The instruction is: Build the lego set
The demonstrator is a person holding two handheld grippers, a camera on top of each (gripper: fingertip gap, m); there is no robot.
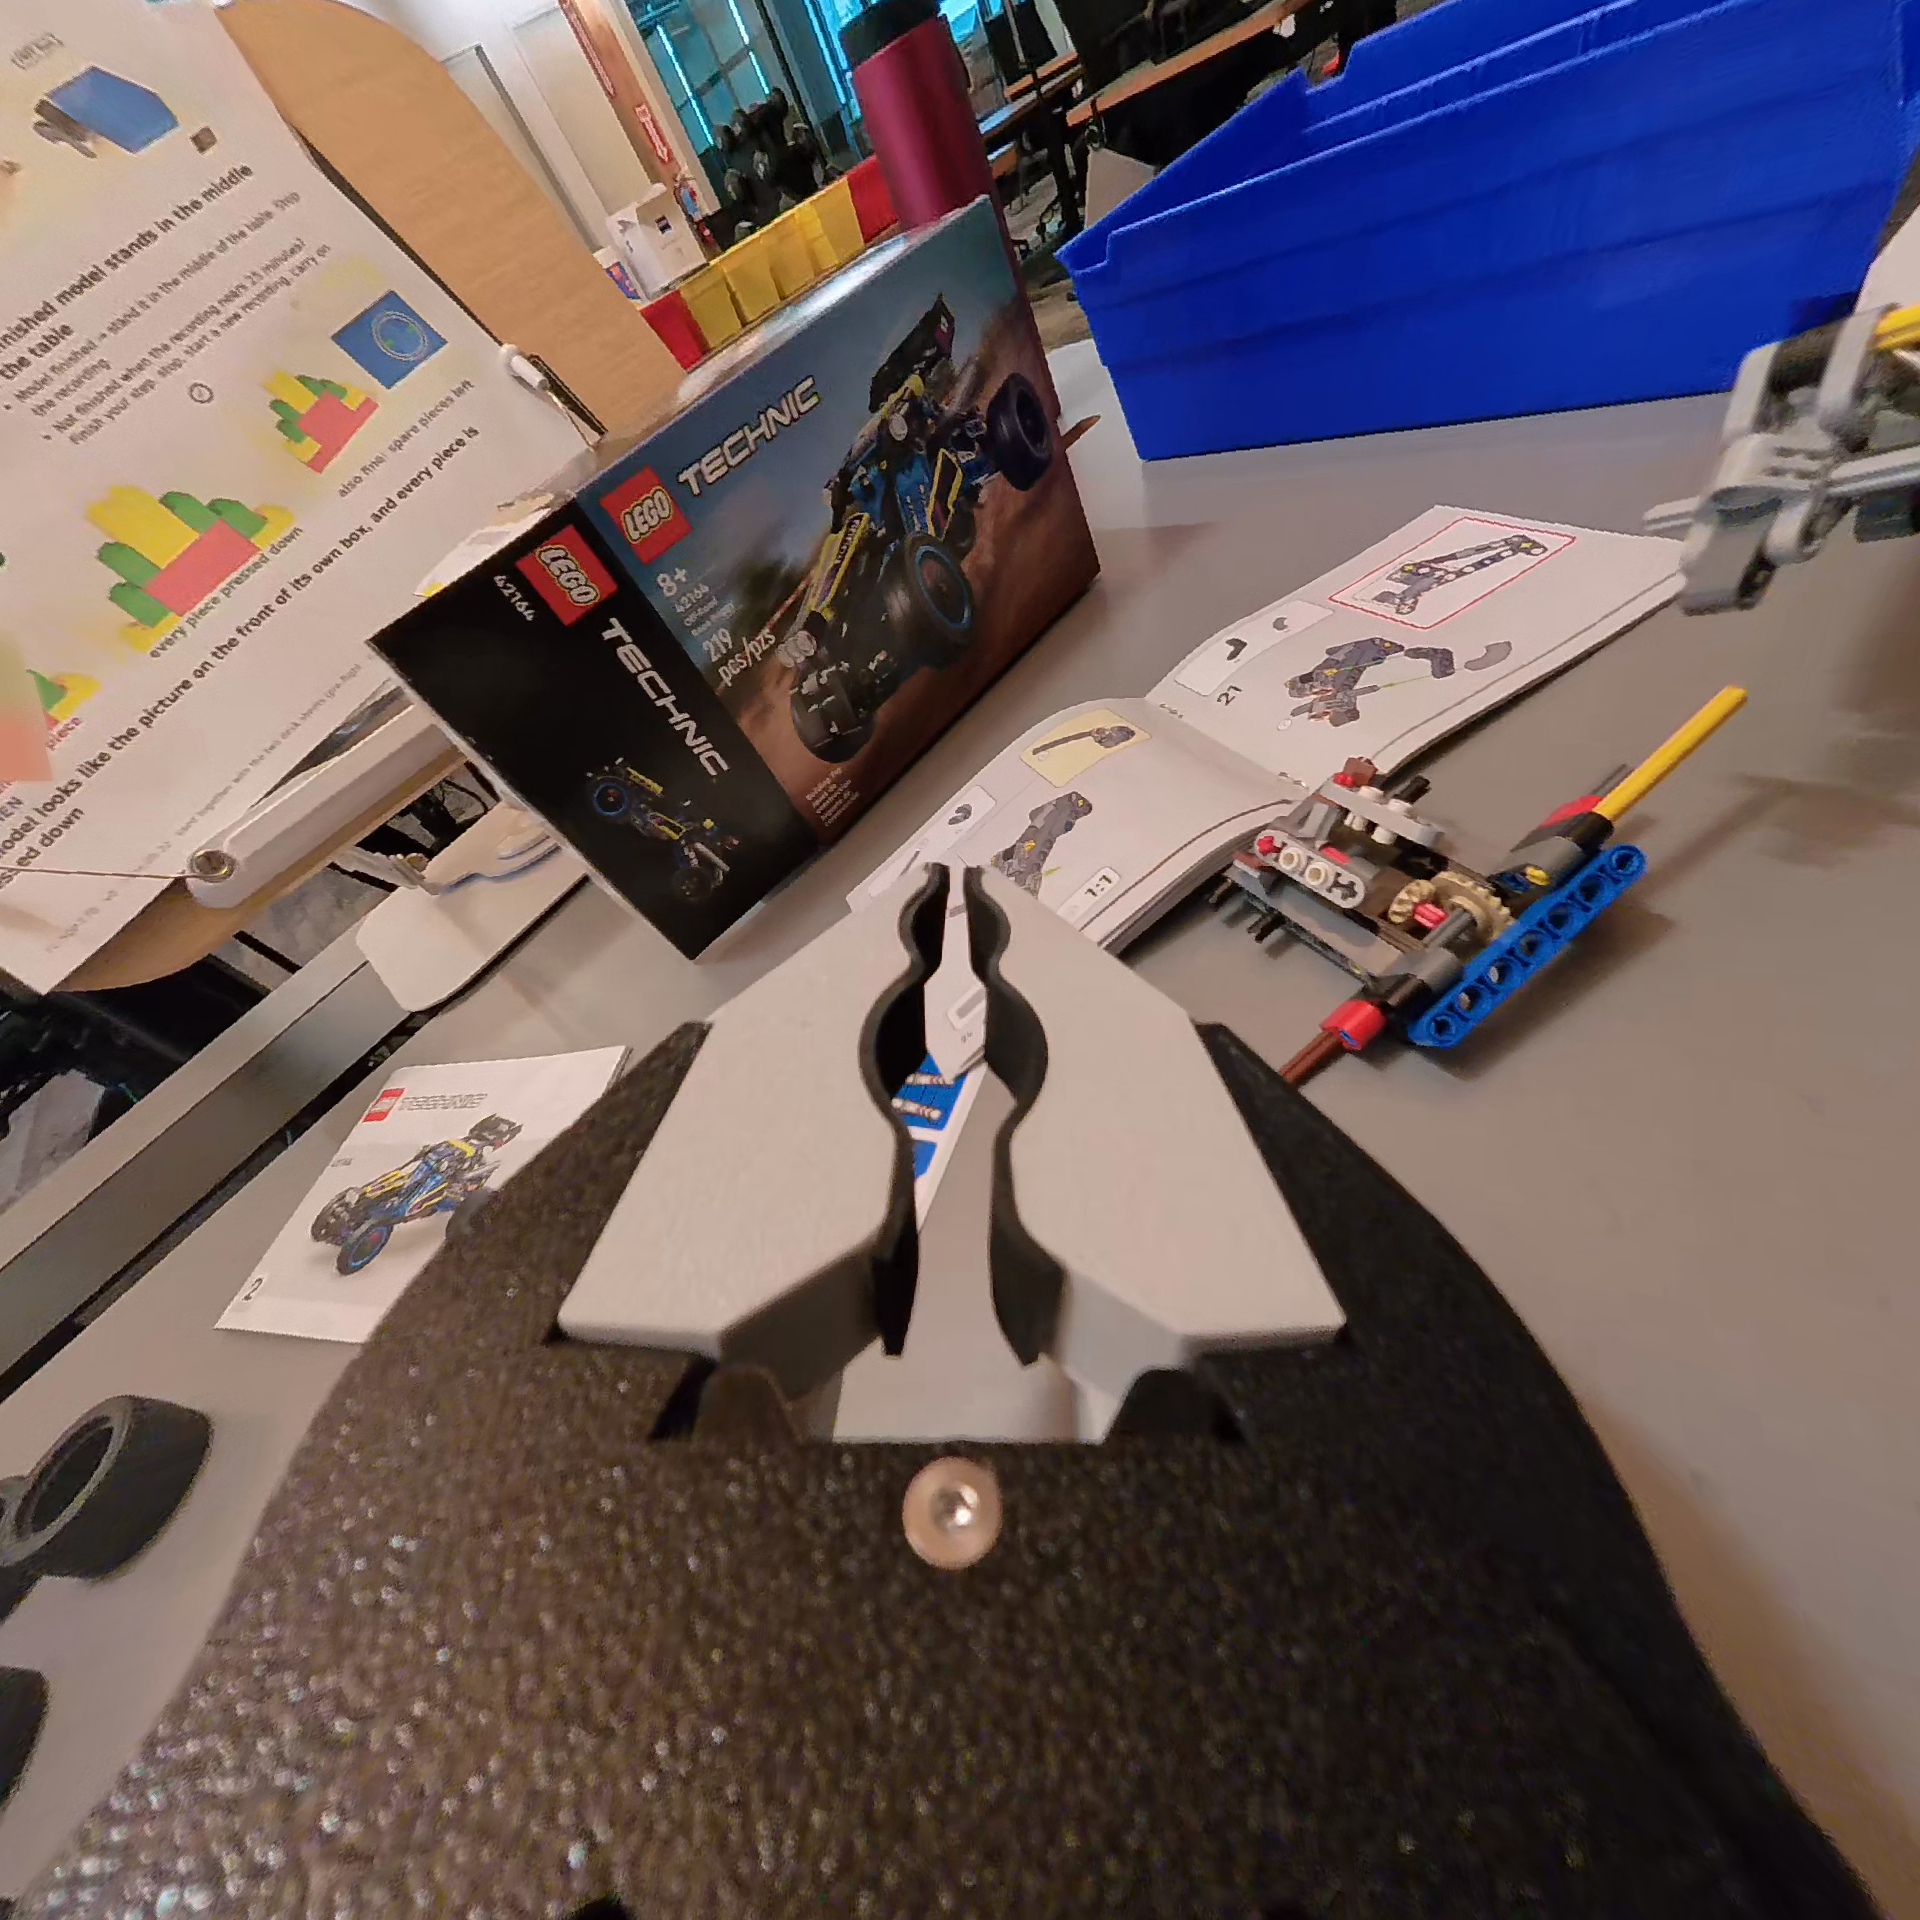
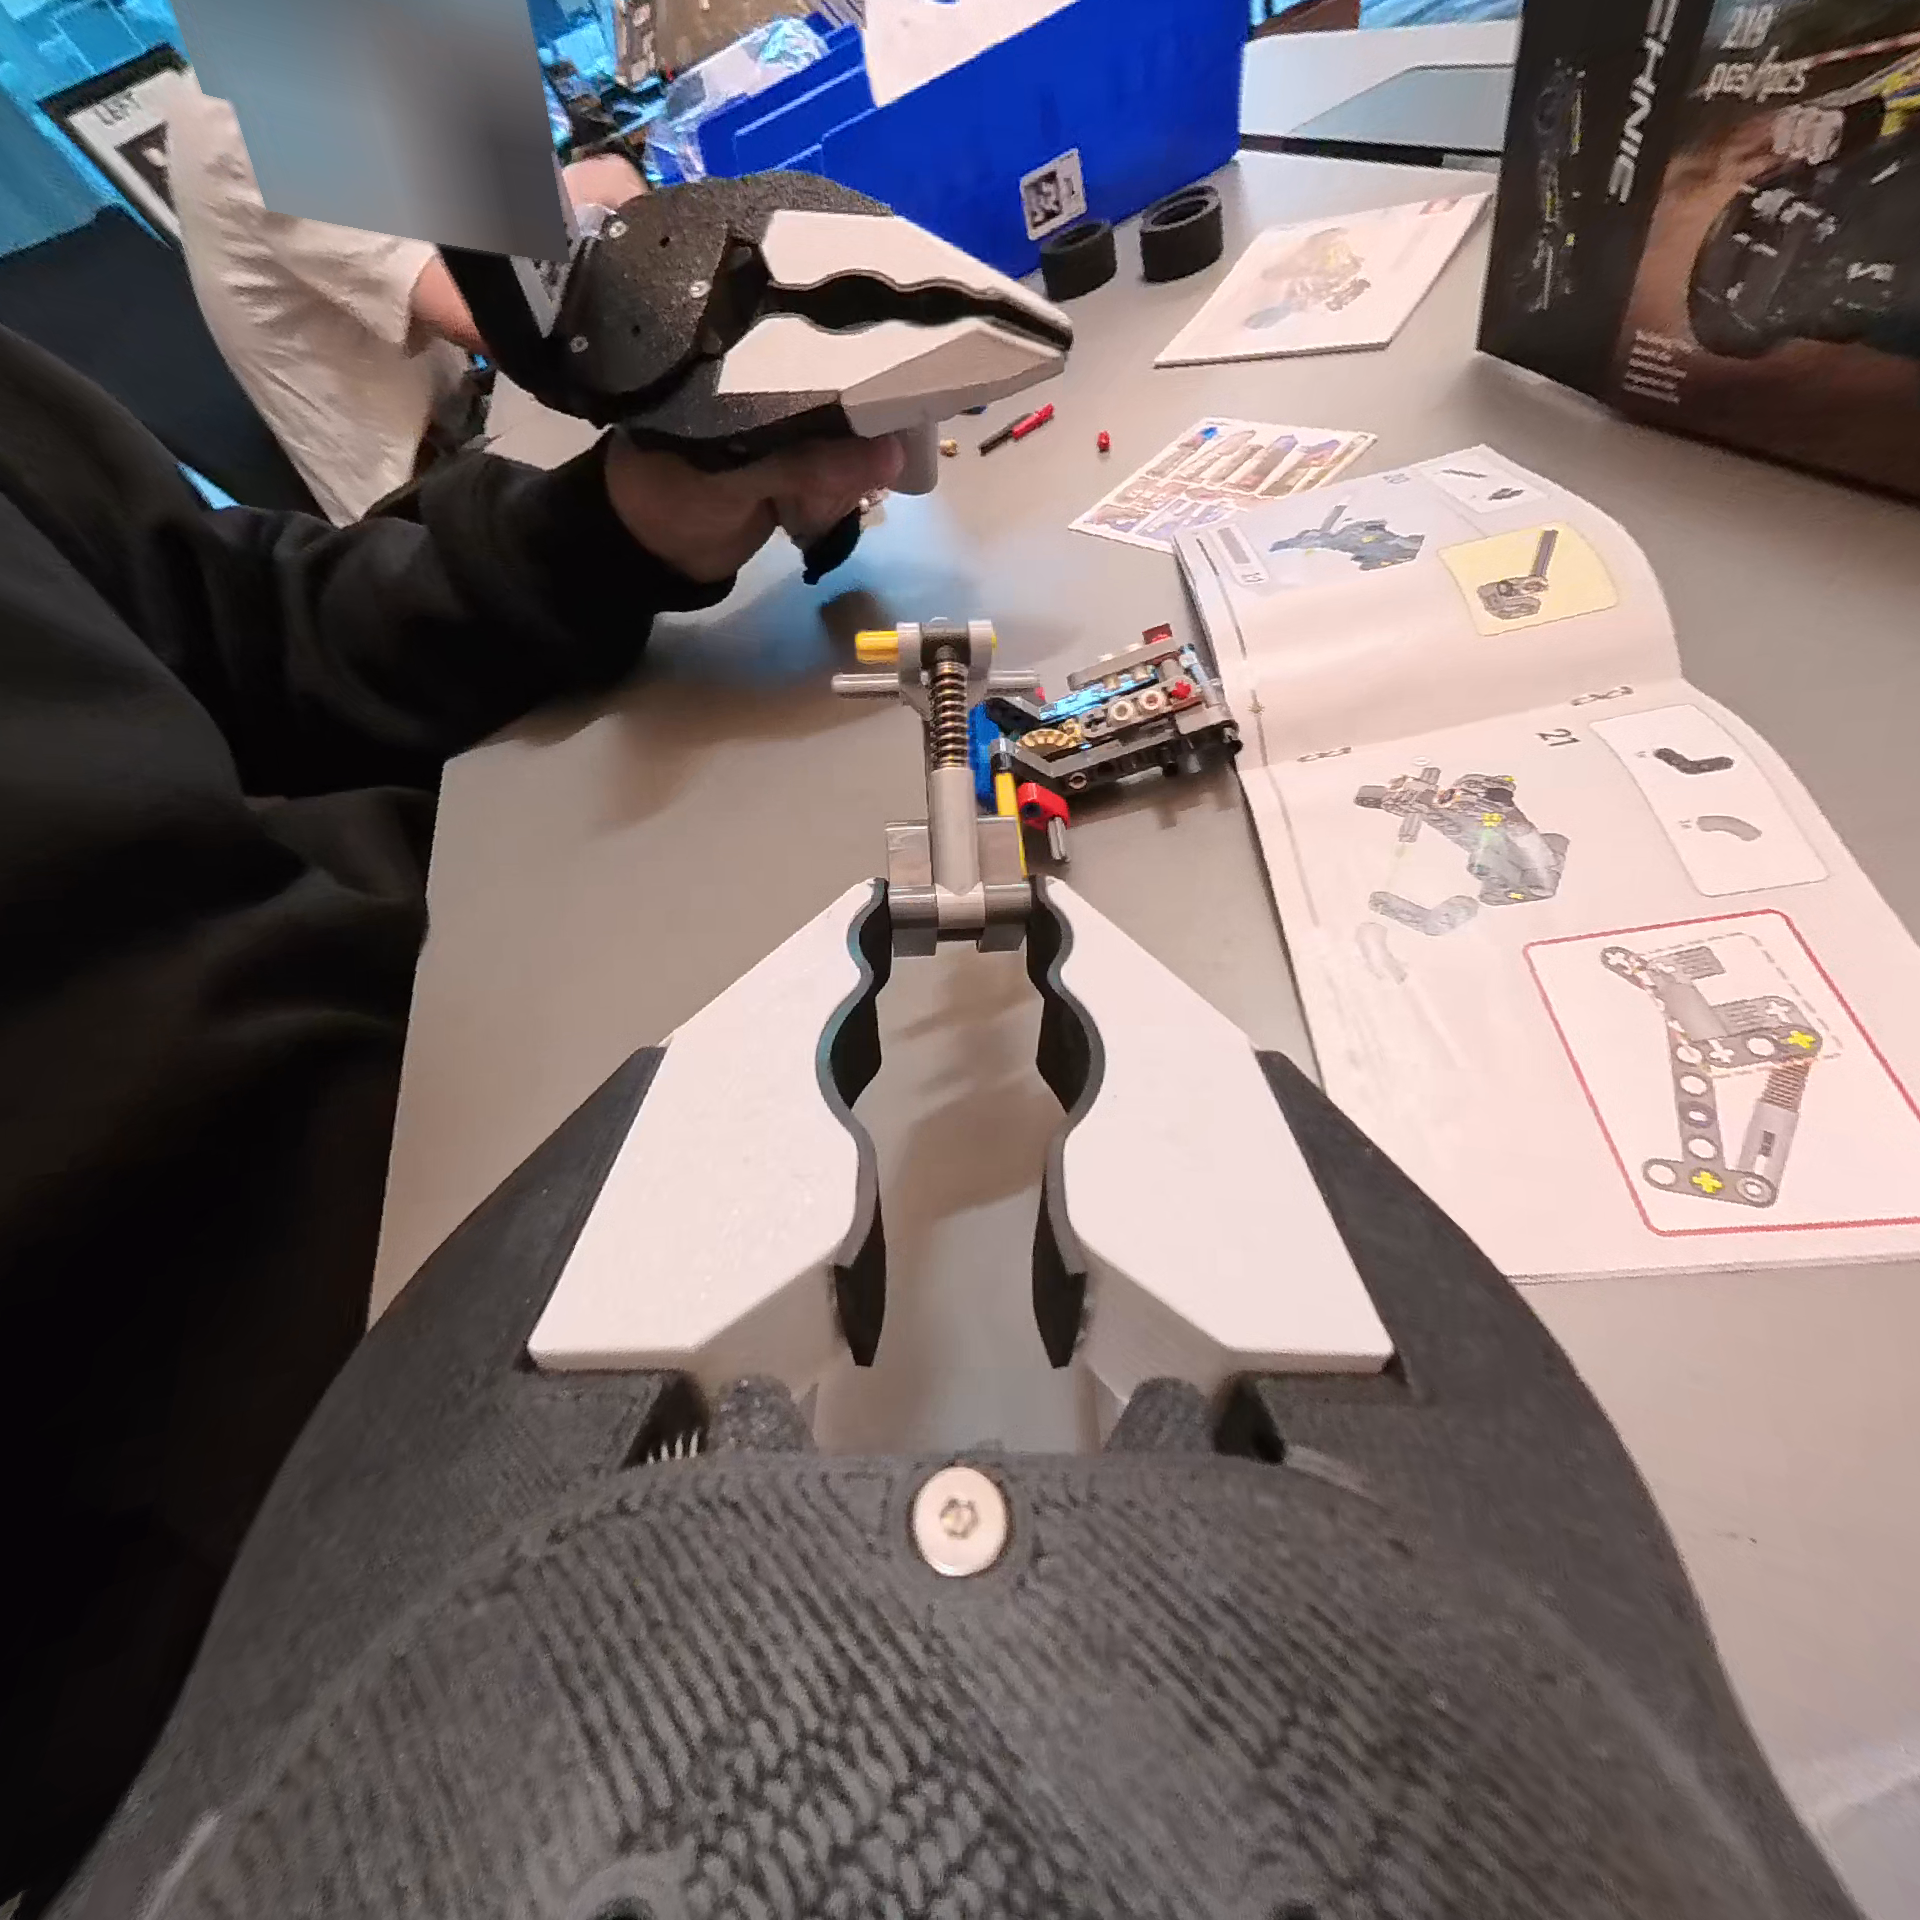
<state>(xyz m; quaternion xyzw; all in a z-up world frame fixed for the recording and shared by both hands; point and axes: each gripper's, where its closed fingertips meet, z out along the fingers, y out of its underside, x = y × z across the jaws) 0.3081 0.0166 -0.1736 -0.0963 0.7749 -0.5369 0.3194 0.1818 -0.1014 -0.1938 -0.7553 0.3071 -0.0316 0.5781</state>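
Note:
My right gripper is shut on a grey shock-absorber assembly with a coil spring and a yellow pin, held above the table; the assembly also shows at the right edge of the left wrist view. A part-built chassis with a blue beam, tan gear and yellow axle lies on the grey table beside the open instruction booklet; the right wrist view shows it too. My left gripper is shut and empty, raised over the table; it also shows in the right wrist view.
The set box stands behind the booklet. Blue bins sit at the back. Two black tyres, a second booklet, a sticker sheet and small loose pins lie on the table. A person's dark sleeve lies at left.

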